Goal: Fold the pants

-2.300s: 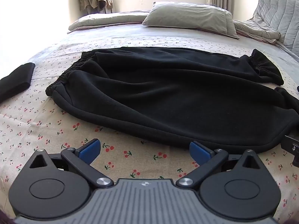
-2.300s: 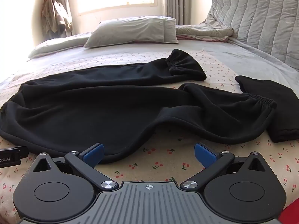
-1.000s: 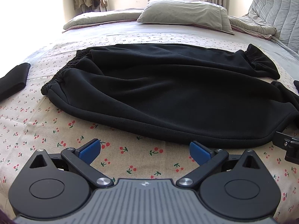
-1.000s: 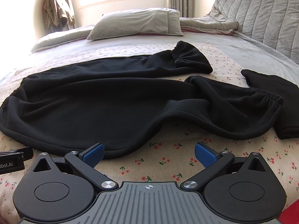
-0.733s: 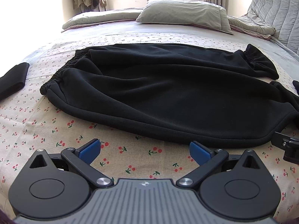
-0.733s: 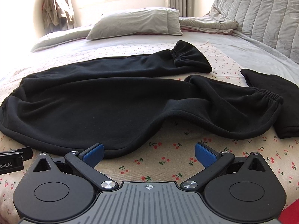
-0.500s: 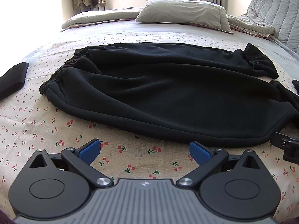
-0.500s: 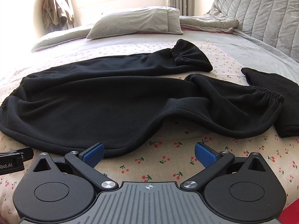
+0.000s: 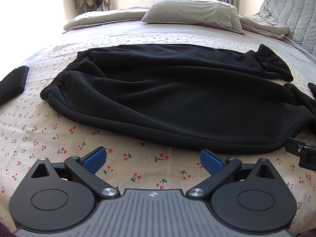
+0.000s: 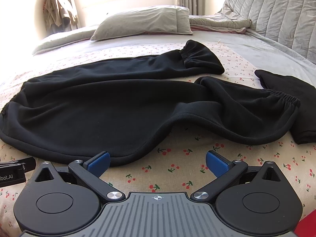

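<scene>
Black fleece pants [image 9: 167, 98] lie spread across the cherry-print sheet [image 9: 59, 138], waistband at the left, cuffed legs at the right. In the right wrist view the pants [image 10: 118, 106] show a far leg with its cuff [image 10: 199, 59] and a near leg bent toward its cuff [image 10: 282, 100]. My left gripper [image 9: 154, 159] is open and empty, just short of the pants' near edge. My right gripper [image 10: 157, 162] is open and empty, its left pad [image 10: 98, 161] close to the near hem.
A folded black garment [image 10: 292, 98] lies at the right, touching the near cuff. Another dark folded item [image 9: 11, 85] lies at the far left. Grey pillows [image 9: 191, 11] and a quilted headboard [image 10: 276, 13] are behind. Clothes [image 10: 57, 7] hang by the window.
Both grippers have stayed open and shifted only slightly; the pants appear a little lower and nearer in both views. The pants themselves have not moved.
</scene>
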`<state>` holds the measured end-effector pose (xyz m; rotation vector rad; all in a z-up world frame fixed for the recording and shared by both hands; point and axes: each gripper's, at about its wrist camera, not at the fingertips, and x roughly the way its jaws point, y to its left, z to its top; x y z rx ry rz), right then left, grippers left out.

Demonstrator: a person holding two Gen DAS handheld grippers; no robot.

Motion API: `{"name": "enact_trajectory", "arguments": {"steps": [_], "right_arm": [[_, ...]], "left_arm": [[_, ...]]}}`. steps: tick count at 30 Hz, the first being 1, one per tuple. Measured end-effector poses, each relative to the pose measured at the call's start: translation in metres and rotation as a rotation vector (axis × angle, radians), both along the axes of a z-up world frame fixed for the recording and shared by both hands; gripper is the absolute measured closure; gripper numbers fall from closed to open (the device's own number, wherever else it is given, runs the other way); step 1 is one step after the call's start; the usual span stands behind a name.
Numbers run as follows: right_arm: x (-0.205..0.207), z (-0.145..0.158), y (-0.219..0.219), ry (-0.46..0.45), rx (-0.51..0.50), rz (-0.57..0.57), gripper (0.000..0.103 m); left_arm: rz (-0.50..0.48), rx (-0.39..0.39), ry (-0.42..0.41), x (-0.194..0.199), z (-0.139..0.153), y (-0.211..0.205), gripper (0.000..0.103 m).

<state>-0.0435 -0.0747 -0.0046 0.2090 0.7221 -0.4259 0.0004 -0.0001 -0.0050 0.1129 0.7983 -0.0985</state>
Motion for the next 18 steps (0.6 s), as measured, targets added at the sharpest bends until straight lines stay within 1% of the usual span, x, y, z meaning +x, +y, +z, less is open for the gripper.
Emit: {"name": "enact_trajectory", "arguments": {"steps": [18], "right_arm": [[0.0029,-0.0022,0.0011,0.020,0.005,-0.002,0.000]], "left_arm": [[0.006,0.003,0.004,0.0004,0.0014,0.0030,0.000]]}}
